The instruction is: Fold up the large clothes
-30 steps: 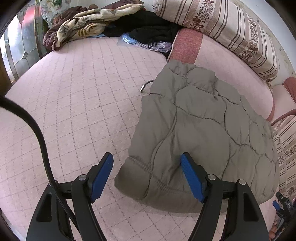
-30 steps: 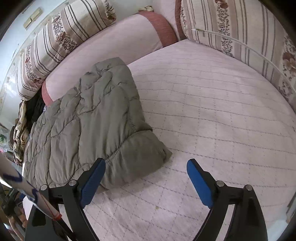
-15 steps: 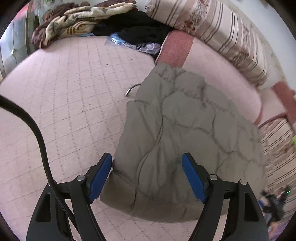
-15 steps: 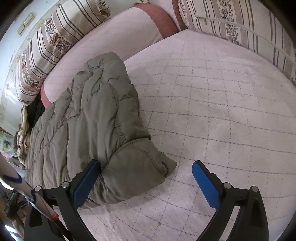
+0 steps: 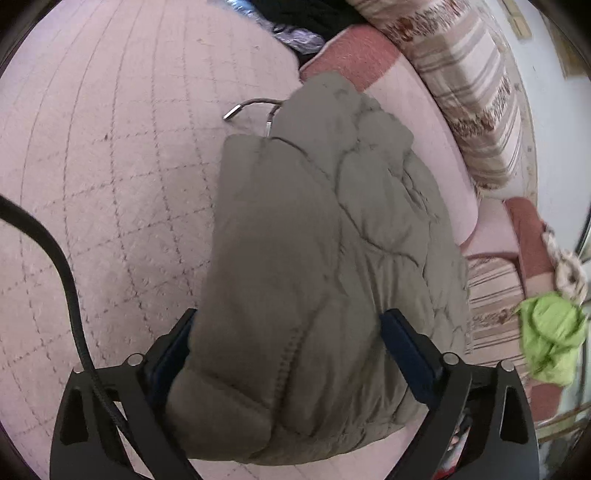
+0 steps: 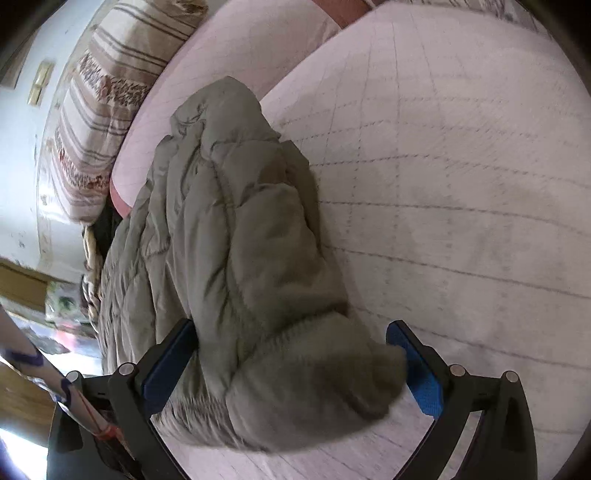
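An olive-grey quilted jacket [image 5: 317, 240] lies folded on the pink quilted bed; it also shows in the right wrist view [image 6: 236, 236]. My left gripper [image 5: 288, 347] is open, its blue-padded jaws on either side of the jacket's near end. My right gripper [image 6: 291, 362] is open too, jaws on either side of the jacket's other near corner. The jacket bulges between both pairs of pads. I cannot tell whether the pads touch the fabric.
A metal hanger hook [image 5: 251, 107] pokes out from under the jacket's far edge. Striped bolster cushions [image 5: 465, 85] and a pink bolster [image 6: 221, 74] line the bed's edge. A green cloth [image 5: 554, 339] lies at the right. Dark clothes [image 5: 295, 14] are piled far back.
Both grippers have moved forward and down onto the jacket's near edge; the jacket now sits between each pair of open jaws instead of ahead of them.
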A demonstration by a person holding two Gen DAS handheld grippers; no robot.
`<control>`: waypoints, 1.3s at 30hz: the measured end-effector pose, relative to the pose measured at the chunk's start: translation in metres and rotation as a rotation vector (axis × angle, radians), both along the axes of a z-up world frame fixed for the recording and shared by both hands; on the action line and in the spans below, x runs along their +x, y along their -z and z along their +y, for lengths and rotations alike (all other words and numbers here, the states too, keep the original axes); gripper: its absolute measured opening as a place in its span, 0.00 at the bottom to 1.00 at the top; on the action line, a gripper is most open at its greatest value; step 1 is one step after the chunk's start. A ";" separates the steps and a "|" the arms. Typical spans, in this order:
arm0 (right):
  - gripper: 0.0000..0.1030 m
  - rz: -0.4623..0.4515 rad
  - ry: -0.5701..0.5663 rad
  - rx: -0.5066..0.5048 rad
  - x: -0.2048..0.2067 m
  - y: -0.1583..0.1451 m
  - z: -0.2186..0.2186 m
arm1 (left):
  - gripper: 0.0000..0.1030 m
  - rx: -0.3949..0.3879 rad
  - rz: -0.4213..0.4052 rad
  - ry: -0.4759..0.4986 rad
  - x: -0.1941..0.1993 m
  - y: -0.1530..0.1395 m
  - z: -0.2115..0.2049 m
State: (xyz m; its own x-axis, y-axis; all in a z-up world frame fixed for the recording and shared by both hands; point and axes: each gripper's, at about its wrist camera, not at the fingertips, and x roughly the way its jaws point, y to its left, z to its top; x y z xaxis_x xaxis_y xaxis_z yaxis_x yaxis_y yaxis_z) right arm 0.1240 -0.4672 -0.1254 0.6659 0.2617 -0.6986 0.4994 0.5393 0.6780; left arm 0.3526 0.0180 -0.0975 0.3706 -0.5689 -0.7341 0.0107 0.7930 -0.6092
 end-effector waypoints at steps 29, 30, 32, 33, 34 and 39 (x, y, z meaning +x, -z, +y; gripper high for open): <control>0.41 0.019 -0.018 -0.075 0.001 -0.035 0.015 | 0.43 0.129 -0.093 0.010 -0.036 -0.046 -0.004; 0.41 0.021 -0.022 -0.082 0.000 -0.037 0.016 | 0.43 0.135 -0.098 0.011 -0.038 -0.048 -0.005; 0.40 0.022 -0.027 -0.093 -0.003 -0.042 0.017 | 0.43 0.144 -0.108 0.014 -0.039 -0.051 -0.008; 0.39 0.022 -0.030 -0.096 -0.004 -0.044 0.018 | 0.43 0.150 -0.112 0.016 -0.042 -0.053 -0.009; 0.39 0.021 -0.034 -0.102 -0.006 -0.047 0.019 | 0.43 0.157 -0.119 0.019 -0.045 -0.056 -0.009; 0.38 0.025 -0.056 -0.126 -0.013 -0.056 0.022 | 0.42 0.182 -0.131 0.026 -0.056 -0.061 -0.012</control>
State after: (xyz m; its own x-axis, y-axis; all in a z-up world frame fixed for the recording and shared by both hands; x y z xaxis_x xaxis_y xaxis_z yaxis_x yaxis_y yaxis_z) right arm 0.1106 -0.4448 -0.0696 0.6345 0.2069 -0.7447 0.4822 0.6470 0.5906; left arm 0.2968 0.0061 -0.0366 0.4567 -0.4422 -0.7719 0.1026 0.8881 -0.4481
